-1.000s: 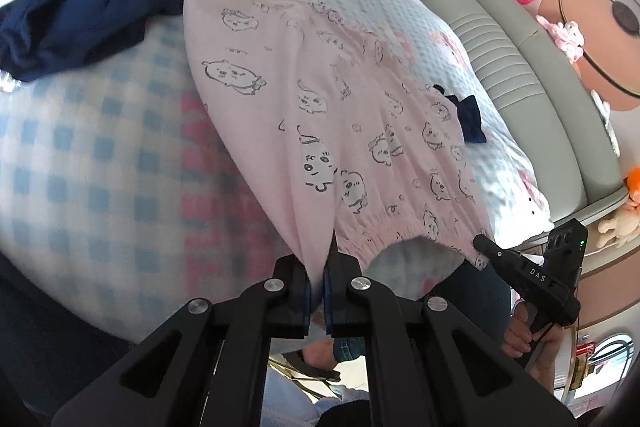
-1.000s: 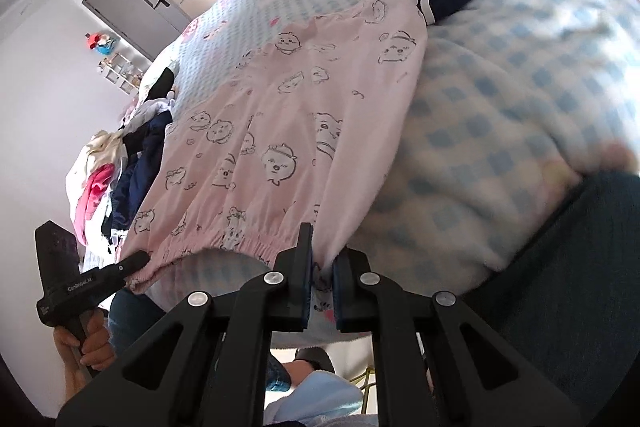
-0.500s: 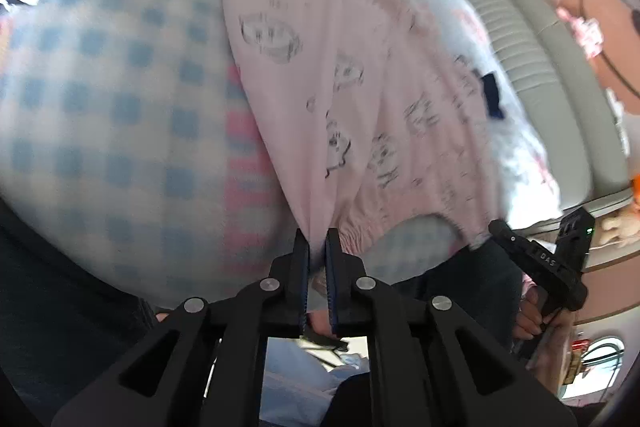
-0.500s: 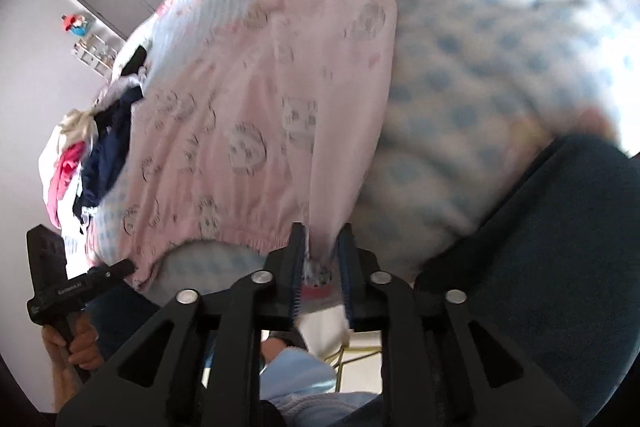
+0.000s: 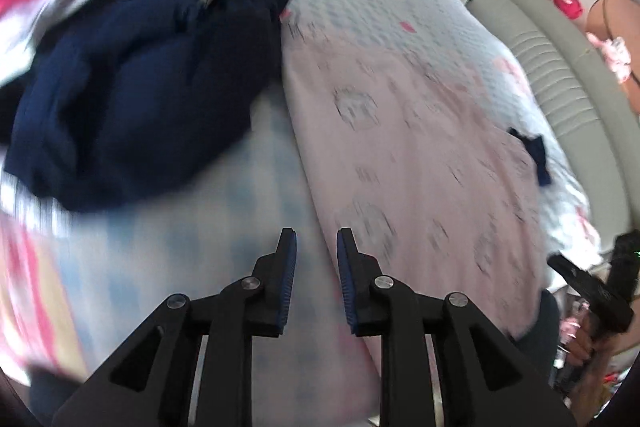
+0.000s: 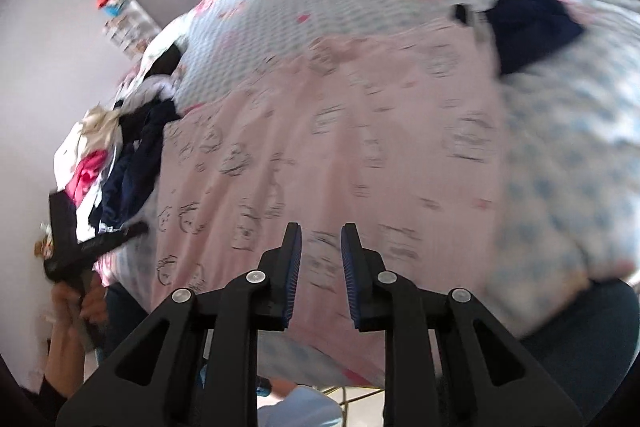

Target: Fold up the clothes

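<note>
Tongs now apart, pink garment released.

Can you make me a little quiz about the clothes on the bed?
1. True or false: the left hand-held gripper is pinching the pink pyjamas.
2. What lies left of the pyjamas in the left view? A) blue clothes B) a towel C) a pillow
3. Fill in: both hand-held grippers are ____.

Key: 1 false, it is open above them. 2 A, the dark blue clothes. 3 open; the right hand-held gripper too.
</note>
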`<state>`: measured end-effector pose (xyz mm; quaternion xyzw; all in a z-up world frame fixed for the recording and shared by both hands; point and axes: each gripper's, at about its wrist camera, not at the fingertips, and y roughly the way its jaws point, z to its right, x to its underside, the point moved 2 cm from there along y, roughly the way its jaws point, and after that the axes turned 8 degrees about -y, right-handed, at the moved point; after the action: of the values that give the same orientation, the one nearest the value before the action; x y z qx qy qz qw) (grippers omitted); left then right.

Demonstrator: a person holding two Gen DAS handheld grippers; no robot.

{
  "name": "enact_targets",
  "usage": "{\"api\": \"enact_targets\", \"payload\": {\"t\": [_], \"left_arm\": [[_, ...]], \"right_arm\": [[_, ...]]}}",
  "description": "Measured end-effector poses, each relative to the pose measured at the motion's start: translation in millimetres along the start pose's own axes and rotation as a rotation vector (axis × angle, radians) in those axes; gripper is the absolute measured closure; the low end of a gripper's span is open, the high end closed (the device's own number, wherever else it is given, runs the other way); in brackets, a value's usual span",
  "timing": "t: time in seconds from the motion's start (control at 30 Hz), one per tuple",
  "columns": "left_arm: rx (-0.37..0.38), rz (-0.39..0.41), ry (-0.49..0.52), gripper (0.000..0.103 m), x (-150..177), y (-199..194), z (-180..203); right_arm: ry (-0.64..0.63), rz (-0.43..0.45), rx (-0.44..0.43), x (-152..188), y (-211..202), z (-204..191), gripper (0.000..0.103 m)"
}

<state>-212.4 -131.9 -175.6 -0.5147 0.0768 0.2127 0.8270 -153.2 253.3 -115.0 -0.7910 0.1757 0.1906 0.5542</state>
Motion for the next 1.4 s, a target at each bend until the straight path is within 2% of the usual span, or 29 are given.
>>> {"api": "enact_targets", "payload": {"t": [0.07,0.17,0.27,0.33,0.37,0.43,0.47,0.53,0.6,0.63,0.67,0.7,0.73,0.77,0.83,0.93,0.97,1.03,1.1,1.13,1.17,1.2,1.23,1.33,1.4], "left_arm": [[-0.032,0.019,0.002,0.082,-21.4,9.6,3.3],[-0.037,0.06,0.013,0.081,-53.6,21.2,7.6],[-0.114,0.095,0.012,0.081,-82.4,33.1,1.6],[-0.189,0.111,-0.012,0.082,-100.1,35.7,-17.8],[-0.24,0.126,-0.029,0.088,-110.2,34.5,-31.5],[-0.368,0.174,-0.066,0.09,-126.2,24.7,-60.2],[-0.39,0.184,-0.097,0.095,-132.6,17.2,-74.2],[-0.281,0.141,-0.139,0.096,-137.8,2.4,-84.7],[-0.218,0.13,-0.102,0.093,-127.1,-8.4,-69.7],[-0.177,0.127,-0.072,0.085,-116.0,-11.4,-57.0],[-0.096,0.109,-0.047,0.071,-103.7,-12.2,-43.5],[-0.016,0.091,-0.029,0.063,-92.0,-11.1,-30.8],[0.065,0.069,-0.024,0.054,-81.5,-6.8,-19.3],[0.108,0.054,-0.015,0.053,-73.4,-0.1,-9.4],[0.081,0.046,0.007,0.053,-68.2,18.2,2.8],[0.068,0.046,0.003,0.053,-78.9,26.2,1.7],[0.063,0.046,0.001,0.053,-82.4,28.9,1.3],[0.054,0.046,-0.002,0.054,-89.5,34.2,0.5],[0.046,0.046,-0.005,0.059,-96.6,39.5,-0.2],[0.041,0.046,-0.006,0.081,-100.2,42.2,-0.6],[0.037,0.046,-0.007,0.098,-103.7,44.8,-1.0],[0.032,0.046,-0.009,0.098,-107.3,47.5,-1.3],[0.028,0.046,-0.01,0.099,-110.9,50.2,-1.7],[0.007,0.073,-0.006,0.099,-123.9,43.5,-6.1],[-0.012,0.11,0.004,0.099,-134.3,27.6,-11.5]], "right_arm": [[-0.03,-0.023,-0.019,-10.1,17.0,-13.9,0.083],[-0.074,-0.046,-0.043,-26.6,41.4,-32.0,0.083],[-0.114,-0.062,-0.058,-47.9,64.3,-43.2,0.083],[-0.134,-0.076,-0.067,-63.5,81.7,-50.6,0.083],[-0.14,-0.089,-0.062,-69.7,91.5,-51.6,0.083],[-0.152,-0.113,-0.046,-80.6,108.2,-51.2,0.082],[-0.159,-0.124,-0.035,-85.2,115.0,-49.7,0.082],[-0.16,-0.134,-0.025,-92.1,121.2,-45.6,0.082],[-0.179,-0.12,-0.017,-110.5,126.9,-47.4,0.082],[-0.188,-0.113,-0.014,-119.6,129.8,-48.3,0.08],[-0.198,-0.105,-0.01,-128.8,132.7,-49.2,0.077],[-0.207,-0.098,-0.006,-138.0,135.5,-50.1,0.072],[-0.217,-0.091,-0.002,-147.2,138.4,-51.0,0.071],[-0.226,-0.084,0.002,-156.4,141.3,-51.9,0.071],[-0.245,-0.07,0.009,-174.7,147.0,-53.7,0.071],[-0.274,-0.049,0.021,-202.3,155.6,-56.4,0.069],[-0.283,-0.042,0.024,-211.4,158.5,-57.3,0.066],[-0.297,-0.07,0.009,-214.2,172.9,-56.1,0.053],[-0.31,-0.098,-0.007,-217.0,187.3,-54.9,0.052],[-0.316,-0.112,-0.015,-218.4,194.5,-54.3,0.052],[-0.323,-0.127,-0.022,-219.8,201.7,-53.6,0.054],[-0.33,-0.141,-0.03,-221.2,208.8,-53.0,0.083],[-0.336,-0.155,-0.038,-222.6,216.0,-52.4,0.092],[-0.356,-0.197,-0.062,-226.8,237.4,-50.6,0.096],[-0.356,-0.136,-0.084,-235.4,224.9,-59.7,0.096]]}}
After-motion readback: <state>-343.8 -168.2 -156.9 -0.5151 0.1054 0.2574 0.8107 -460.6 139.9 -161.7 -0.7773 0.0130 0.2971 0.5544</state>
